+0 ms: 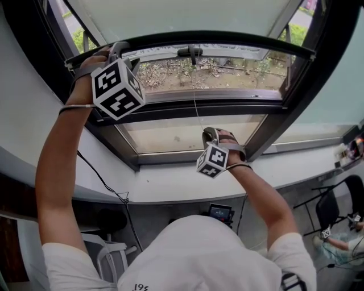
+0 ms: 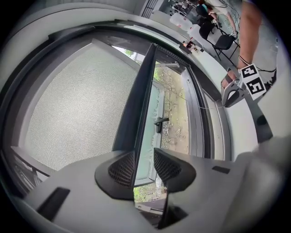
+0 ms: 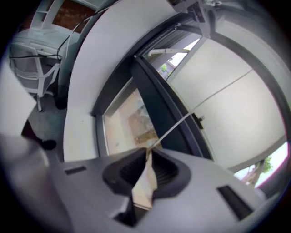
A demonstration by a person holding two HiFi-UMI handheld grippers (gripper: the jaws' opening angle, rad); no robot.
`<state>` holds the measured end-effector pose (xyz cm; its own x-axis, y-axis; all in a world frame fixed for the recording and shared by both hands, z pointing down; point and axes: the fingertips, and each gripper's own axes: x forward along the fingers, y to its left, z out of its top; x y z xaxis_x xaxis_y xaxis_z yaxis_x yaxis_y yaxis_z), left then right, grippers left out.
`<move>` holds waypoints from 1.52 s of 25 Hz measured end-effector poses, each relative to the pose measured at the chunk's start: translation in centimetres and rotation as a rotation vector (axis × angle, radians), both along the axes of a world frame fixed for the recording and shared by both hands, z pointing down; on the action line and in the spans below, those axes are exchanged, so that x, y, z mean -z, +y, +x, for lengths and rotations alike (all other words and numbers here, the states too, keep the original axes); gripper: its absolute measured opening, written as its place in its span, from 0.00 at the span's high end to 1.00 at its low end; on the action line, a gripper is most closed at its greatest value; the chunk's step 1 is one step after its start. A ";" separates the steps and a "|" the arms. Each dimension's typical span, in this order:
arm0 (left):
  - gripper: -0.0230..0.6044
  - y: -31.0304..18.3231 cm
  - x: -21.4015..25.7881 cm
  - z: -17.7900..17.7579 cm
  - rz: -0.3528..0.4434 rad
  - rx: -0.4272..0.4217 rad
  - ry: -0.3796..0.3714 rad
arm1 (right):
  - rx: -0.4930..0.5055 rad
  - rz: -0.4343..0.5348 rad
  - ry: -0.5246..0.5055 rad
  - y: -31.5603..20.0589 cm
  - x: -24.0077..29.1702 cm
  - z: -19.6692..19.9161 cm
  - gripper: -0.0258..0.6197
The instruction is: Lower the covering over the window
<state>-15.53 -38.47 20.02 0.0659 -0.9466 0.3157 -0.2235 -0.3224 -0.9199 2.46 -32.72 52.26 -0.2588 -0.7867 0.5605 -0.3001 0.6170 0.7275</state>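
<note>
Pale mesh fabric of the blind [image 1: 182, 14] hangs above its dark bottom rail [image 1: 227, 38], and all that follows is placed against that rail.

**Grip, left.** Your left gripper [image 2: 143, 166] is at the rail's left end. Its jaws stand partly closed with the rail running between them, and the dark face lies against one pad. I judge this a hold on the rail, though a sliver of glass shows beside the other pad.

**Grip, right.** Your right gripper [image 3: 146, 170] is well below the rail, near its middle. Its jaws are pinched together on the thin white pull cord [image 3: 177, 125]. The cord runs taut from the jaws up towards the rail.

**Done.** The glass above the rail is covered by the mesh.

**Left to do.**
- Just below the rail the window handle [image 1: 190, 52] and a band of clear glass are exposed, with ground and plants showing through.
- Further below the rail the lower pane [image 1: 187, 133] is also uncovered.
- The white sill [image 1: 170, 185] lies well below the rail, so I judge the lowering partway at best.

**Finding.** Both holds look sound for drawing the rail down. The task is not complete until the rail sits near the sill.
</note>
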 end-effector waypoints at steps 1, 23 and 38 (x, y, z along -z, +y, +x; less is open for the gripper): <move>0.76 0.0 -0.1 0.0 0.000 0.002 0.000 | -0.003 -0.001 -0.011 -0.1 0.2 0.0 0.90; 0.76 0.0 -2.3 0.1 -0.032 0.016 0.043 | 0.003 -0.032 -0.032 -0.5 3.0 2.1 0.50; 0.76 0.4 -9.6 0.1 -0.138 0.031 0.033 | 0.020 -0.032 -0.063 -0.8 3.4 1.4 0.50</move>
